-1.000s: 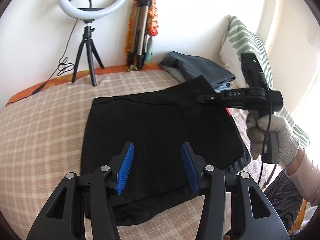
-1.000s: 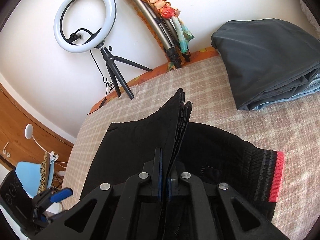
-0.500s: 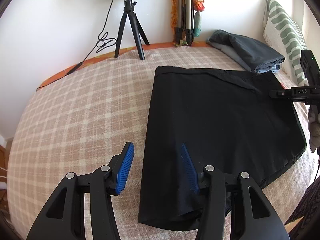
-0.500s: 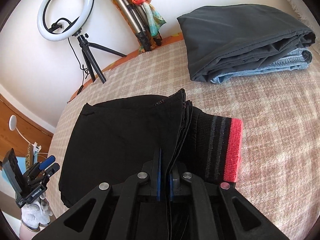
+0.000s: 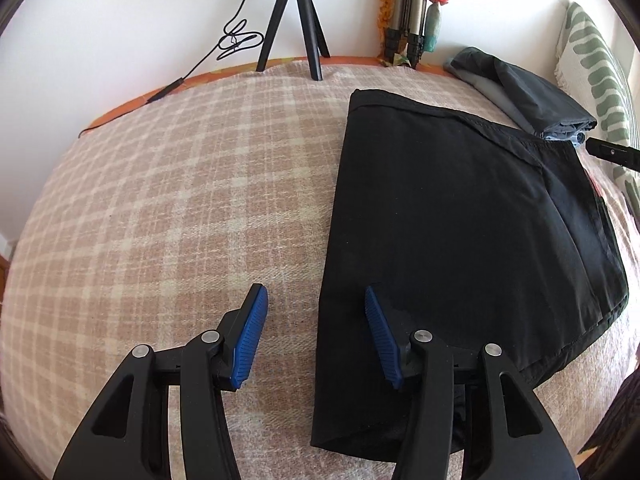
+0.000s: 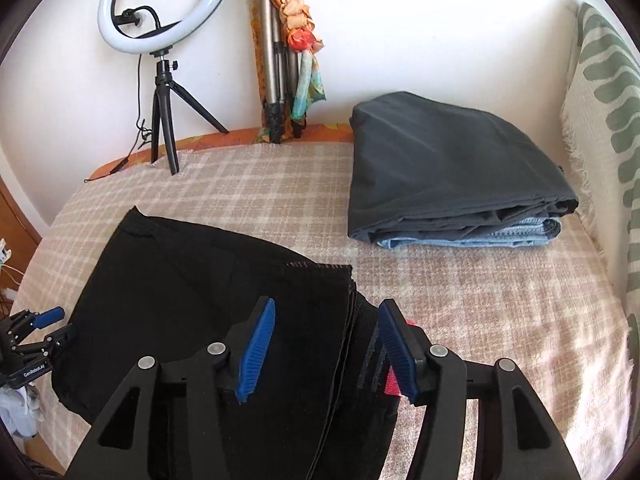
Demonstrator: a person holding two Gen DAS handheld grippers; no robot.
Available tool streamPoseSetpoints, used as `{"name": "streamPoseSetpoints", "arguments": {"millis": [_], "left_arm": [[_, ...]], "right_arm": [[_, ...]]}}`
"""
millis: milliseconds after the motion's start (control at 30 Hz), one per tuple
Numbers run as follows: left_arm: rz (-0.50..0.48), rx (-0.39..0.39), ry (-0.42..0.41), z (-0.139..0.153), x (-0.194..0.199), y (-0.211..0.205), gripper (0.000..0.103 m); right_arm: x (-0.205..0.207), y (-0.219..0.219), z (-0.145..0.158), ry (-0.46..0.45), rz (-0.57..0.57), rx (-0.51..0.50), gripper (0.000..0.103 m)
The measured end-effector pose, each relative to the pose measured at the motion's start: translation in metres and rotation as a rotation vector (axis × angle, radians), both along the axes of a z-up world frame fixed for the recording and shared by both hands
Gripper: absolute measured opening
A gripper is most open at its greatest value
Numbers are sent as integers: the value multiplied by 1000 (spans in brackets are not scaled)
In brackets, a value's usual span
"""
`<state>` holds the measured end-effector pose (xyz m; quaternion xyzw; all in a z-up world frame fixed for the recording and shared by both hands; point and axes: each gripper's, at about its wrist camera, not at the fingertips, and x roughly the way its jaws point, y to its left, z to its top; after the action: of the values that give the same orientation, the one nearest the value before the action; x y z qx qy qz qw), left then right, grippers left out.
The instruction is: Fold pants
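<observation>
Black pants (image 5: 448, 220) lie folded flat on the plaid blanket (image 5: 180, 200). My left gripper (image 5: 314, 320) is open and empty, straddling the pants' left edge near the front. In the right wrist view the pants (image 6: 208, 280) lie folded, with a striped waistband with a red edge (image 6: 390, 384) under the right finger. My right gripper (image 6: 326, 340) is open over the folded edge and holds nothing. The left gripper shows at the far left of the right wrist view (image 6: 36, 336); the right gripper's tip shows at the right edge of the left wrist view (image 5: 612, 154).
A stack of folded dark grey pants and jeans (image 6: 452, 176) lies at the back right. A ring light on a tripod (image 6: 164, 32) and a folded tripod (image 6: 280, 60) stand against the wall. A green-patterned pillow (image 6: 604, 120) is on the right.
My right gripper has opened and let go of the pants' edge, which now lies flat. My left gripper has shifted left, to the pants' left edge.
</observation>
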<state>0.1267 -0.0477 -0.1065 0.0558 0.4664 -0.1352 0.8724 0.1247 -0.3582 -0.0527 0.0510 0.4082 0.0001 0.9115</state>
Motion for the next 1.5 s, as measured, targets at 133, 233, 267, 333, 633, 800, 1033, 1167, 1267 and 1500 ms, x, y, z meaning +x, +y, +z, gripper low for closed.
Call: {"name": "streamPoseSetpoints", "arguments": {"millis": [133,233,267,333,633,800,1033,1167,1267,1500], "left_arm": [[7,-46,32,1,-2,3,51],[-1,-67,42,1,-5,0,51],[-2,-74,44,0,-6,0,51],[1,-86,44,0,-9,0,51],[-10,-154,71,2,-17,9,50],[12,-235,96,2,-13,17,49],[66,-400,139,-1,-9,34,46],[75,-427,154,-2,-14,34,28],[64,-435,143,1,-17,31,22],[27,-434,104,15,-24,25,18]], "right_arm": [[15,30,12,-17,103,55,58],[35,70,14,-14,219,101,58],[40,85,14,-16,261,107,56],[54,115,11,-5,341,102,51],[129,193,-41,163,427,38,39],[158,192,-63,239,378,95,40],[160,189,-56,315,308,168,47],[149,200,-42,351,317,187,63],[141,219,-43,402,329,145,65],[132,256,-61,480,325,23,65]]}}
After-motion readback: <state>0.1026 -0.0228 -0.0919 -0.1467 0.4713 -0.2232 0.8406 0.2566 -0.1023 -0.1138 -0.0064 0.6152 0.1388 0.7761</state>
